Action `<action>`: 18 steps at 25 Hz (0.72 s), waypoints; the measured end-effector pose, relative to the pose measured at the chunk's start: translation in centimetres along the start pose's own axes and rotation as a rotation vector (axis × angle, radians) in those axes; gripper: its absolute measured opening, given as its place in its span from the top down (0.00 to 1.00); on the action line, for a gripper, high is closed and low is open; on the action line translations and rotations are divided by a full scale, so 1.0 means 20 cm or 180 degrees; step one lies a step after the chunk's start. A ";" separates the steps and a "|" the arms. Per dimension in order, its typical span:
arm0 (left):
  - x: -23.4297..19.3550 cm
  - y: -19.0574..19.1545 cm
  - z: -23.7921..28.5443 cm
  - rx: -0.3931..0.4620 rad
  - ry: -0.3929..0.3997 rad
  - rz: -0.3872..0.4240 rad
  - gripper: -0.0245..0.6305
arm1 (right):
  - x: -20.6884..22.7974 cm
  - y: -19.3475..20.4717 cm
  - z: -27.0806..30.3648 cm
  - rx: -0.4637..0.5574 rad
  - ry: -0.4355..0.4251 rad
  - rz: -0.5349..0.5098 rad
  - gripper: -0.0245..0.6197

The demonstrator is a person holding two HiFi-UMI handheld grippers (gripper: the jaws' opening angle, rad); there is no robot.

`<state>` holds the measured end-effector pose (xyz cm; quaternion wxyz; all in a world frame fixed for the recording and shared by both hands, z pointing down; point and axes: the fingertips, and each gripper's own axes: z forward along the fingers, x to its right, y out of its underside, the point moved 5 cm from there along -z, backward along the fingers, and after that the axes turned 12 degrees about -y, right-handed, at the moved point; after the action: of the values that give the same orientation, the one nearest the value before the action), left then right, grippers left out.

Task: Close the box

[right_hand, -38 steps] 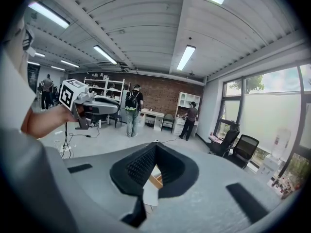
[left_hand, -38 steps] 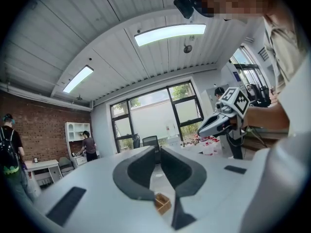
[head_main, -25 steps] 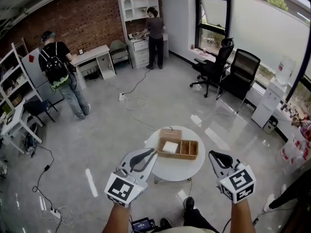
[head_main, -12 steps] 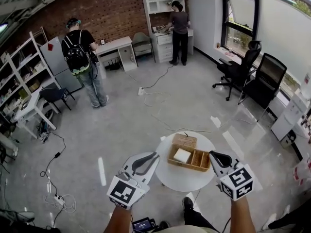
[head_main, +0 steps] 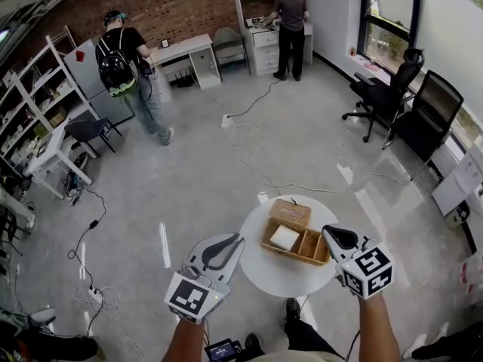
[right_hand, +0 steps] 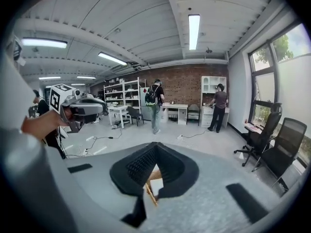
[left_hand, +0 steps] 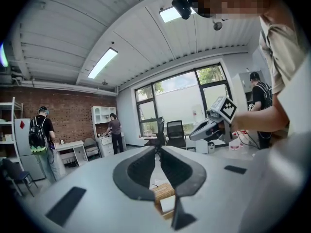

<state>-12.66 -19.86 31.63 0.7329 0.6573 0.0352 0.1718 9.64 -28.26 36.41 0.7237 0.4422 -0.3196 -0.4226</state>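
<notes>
A wicker box [head_main: 302, 246] stands on a small round white table [head_main: 272, 274]. Its woven lid [head_main: 290, 213] lies folded back on the far side. A white block [head_main: 284, 237] fills one compartment. My left gripper [head_main: 238, 239] hovers by the table's left edge, shut and empty, apart from the box. My right gripper [head_main: 329, 233] is shut too, its tips just beside the box's right end. Under the left gripper's [left_hand: 159, 148] jaws shows part of the box [left_hand: 163, 192]. The right gripper's [right_hand: 155, 145] view shows the box's rim [right_hand: 149, 191] below its jaws.
A person with a backpack [head_main: 121, 62] stands at the far left and another person [head_main: 290, 17] at a white cabinet. Two office chairs [head_main: 389, 96] stand at the right. Cables [head_main: 256, 157] and a power strip [head_main: 94, 296] lie on the floor. The wearer's shoe [head_main: 293, 313] is beside the table's base.
The head view has swung to the left, so the table and box sit further right and nearer the right gripper's tips. Both grippers have stayed shut and held about level.
</notes>
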 end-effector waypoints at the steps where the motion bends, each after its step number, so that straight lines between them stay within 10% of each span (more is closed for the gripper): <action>1: -0.01 0.02 0.02 -0.0021 -0.0013 -0.0003 0.91 | 0.04 0.02 0.02 -0.0009 -0.0016 0.0032 0.97; 18: -0.05 0.52 0.46 -0.0430 -0.0051 -0.0198 0.91 | 0.60 0.53 0.49 -0.0279 -0.0178 0.0685 0.97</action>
<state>-13.27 -28.09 42.81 0.7809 0.6062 0.0381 0.1456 10.29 -39.93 51.09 0.7743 0.3612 -0.3665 -0.3683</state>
